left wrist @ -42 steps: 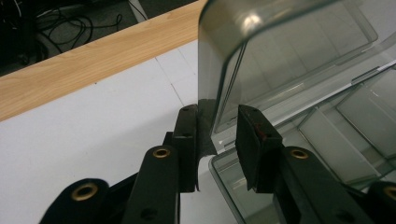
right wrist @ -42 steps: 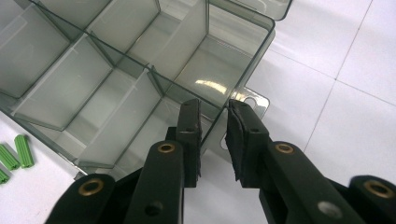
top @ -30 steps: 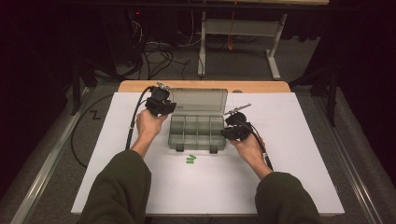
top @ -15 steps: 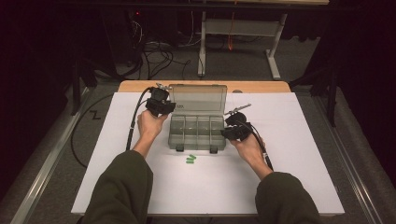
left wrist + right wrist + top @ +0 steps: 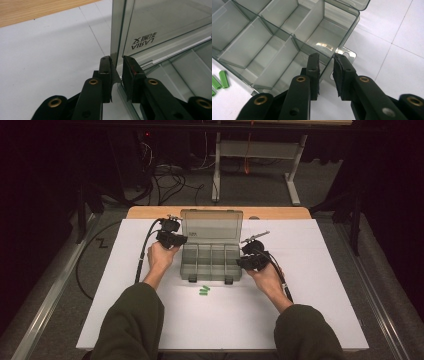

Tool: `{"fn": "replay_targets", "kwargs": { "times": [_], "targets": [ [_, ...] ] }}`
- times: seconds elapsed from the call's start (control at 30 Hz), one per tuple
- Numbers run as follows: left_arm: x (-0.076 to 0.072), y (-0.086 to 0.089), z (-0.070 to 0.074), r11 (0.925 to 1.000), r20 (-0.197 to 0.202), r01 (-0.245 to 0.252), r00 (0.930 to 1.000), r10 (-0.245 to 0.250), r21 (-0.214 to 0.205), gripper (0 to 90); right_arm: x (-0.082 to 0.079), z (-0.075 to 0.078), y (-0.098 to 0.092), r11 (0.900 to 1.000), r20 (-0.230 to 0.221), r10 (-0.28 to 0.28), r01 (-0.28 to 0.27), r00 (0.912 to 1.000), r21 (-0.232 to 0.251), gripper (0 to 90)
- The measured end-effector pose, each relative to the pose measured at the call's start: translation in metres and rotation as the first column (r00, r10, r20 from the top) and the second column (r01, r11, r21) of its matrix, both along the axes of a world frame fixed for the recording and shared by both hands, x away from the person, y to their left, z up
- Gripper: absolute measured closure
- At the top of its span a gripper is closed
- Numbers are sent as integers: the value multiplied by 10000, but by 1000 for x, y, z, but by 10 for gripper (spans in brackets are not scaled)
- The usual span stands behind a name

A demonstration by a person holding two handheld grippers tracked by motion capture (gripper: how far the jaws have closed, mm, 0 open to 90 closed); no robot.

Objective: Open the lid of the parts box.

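On white table [image 5: 320,285], left tongs [image 5: 117,65] closing on box lid [image 5: 160,22], right tongs [image 5: 326,65] pinching box wall [image 5: 324,68]; next, likely swing lid down.

Both hand-held grippers [image 5: 176,239] [image 5: 248,261] nearly closed

One clear compartment box [image 5: 211,254] with its lid raised, three small green wall plugs [image 5: 204,290], two grippers, one tabletop [image 5: 310,285]

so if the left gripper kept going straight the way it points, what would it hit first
Probably nothing new: the left gripper already straddles the upright side edge of the box lid, and its jaws have just been closing on it. Going on, it would likely slide along that edge.
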State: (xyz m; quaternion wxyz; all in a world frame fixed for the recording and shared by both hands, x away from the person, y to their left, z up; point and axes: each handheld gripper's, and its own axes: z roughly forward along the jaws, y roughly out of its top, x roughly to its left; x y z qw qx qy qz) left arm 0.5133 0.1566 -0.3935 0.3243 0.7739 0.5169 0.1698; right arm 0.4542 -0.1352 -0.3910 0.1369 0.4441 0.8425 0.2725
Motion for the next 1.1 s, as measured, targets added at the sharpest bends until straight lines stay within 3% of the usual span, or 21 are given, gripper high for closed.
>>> {"fn": "replay_targets", "kwargs": {
  "times": [0.33, 0.6, 0.77, 1.1],
  "targets": [
    [3, -5, -5, 9996, 212, -212, 9996, 208, 171, 755, 1, 1, 0, 10000, -61, 33, -33, 10000, -49, 773],
    [3, -4, -4, 9999, 77, -116, 9999, 116, 56, 715, 0, 1, 1, 10000, -28, 4, -4, 10000, -72, 773],
    [4, -8, -3, 9994, 183, -71, 9998, 65, 341, 668, 0, 1, 1, 10000, -56, -13, 13, 10000, -55, 773],
    [5, -2, -2, 10000, -241, -79, 9997, 78, -41, 661, 0, 1, 1, 9999, -24, 0, -1, 10000, -106, 773]
  ]
}}
